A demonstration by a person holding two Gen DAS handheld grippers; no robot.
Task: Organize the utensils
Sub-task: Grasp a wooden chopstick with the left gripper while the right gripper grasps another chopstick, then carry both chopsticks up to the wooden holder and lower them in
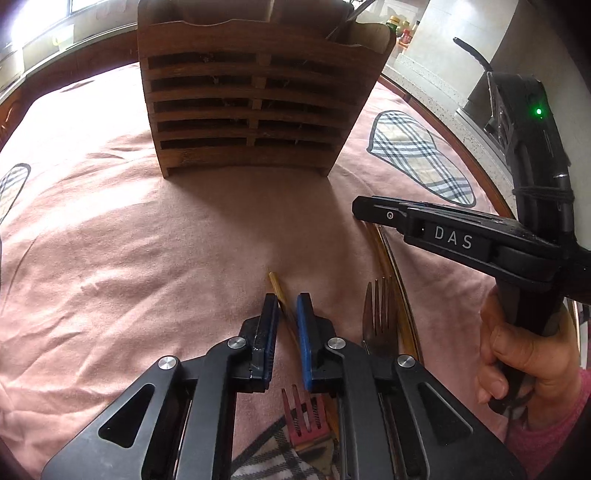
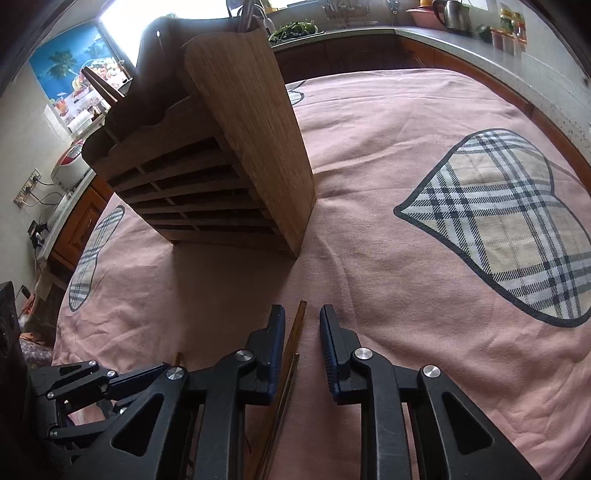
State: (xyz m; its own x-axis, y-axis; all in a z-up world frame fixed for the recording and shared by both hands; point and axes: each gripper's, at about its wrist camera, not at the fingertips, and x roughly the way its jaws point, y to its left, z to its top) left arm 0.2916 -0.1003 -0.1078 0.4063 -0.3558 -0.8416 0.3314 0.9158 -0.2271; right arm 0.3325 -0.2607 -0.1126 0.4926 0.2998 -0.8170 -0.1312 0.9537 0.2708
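Note:
A slatted wooden utensil holder [image 1: 251, 99] stands on the pink tablecloth [image 1: 129, 240]; it also shows in the right wrist view [image 2: 229, 155]. My left gripper [image 1: 287, 301] has its jaws narrowly apart around a yellow chopstick [image 1: 276, 286] lying on the cloth. A dark fork [image 1: 380, 314] and a red fork [image 1: 304, 417] lie near it. My right gripper [image 2: 302, 314] is open over a pair of chopsticks [image 2: 295, 332], which lie close to its left finger. It shows side-on in the left wrist view [image 1: 360, 208].
Utensils stick out of the holder's top [image 2: 251, 14]. Plaid heart patches [image 2: 509, 229] mark the cloth. A kitchen counter [image 2: 480, 40] with jars and a kettle runs behind the table. The table's edge [image 1: 461, 147] curves at the right.

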